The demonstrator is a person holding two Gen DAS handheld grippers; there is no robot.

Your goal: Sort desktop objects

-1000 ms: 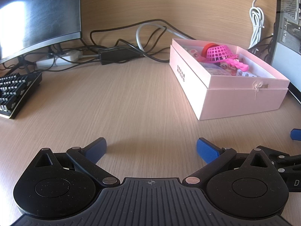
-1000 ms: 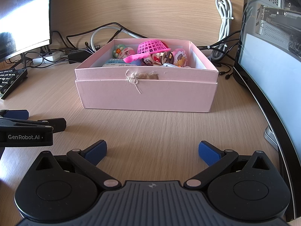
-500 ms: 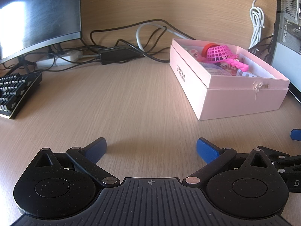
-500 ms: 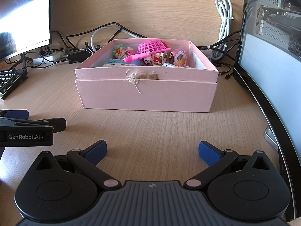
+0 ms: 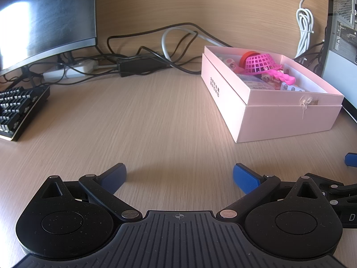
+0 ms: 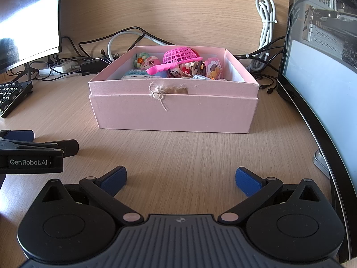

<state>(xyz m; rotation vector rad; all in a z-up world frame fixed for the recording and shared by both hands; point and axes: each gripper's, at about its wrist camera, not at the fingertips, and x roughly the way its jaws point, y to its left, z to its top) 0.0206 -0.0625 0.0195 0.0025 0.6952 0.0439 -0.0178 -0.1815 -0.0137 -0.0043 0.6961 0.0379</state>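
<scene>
A pink box (image 6: 174,114) stands open on the wooden desk, with several small toys and a pink mesh basket (image 6: 180,54) inside. It also shows in the left wrist view (image 5: 287,116) at the right. My left gripper (image 5: 179,175) is open and empty, low over bare desk to the left of the box. My right gripper (image 6: 180,177) is open and empty, in front of the box and apart from it. The left gripper's body (image 6: 31,156) shows at the left of the right wrist view.
A monitor (image 5: 44,15) and a black keyboard (image 5: 20,109) are at the left. Cables and a power strip (image 5: 73,69) run along the back wall. A second monitor (image 6: 321,93) and a PC case stand at the right. A coiled white cable (image 6: 266,15) hangs on the wall.
</scene>
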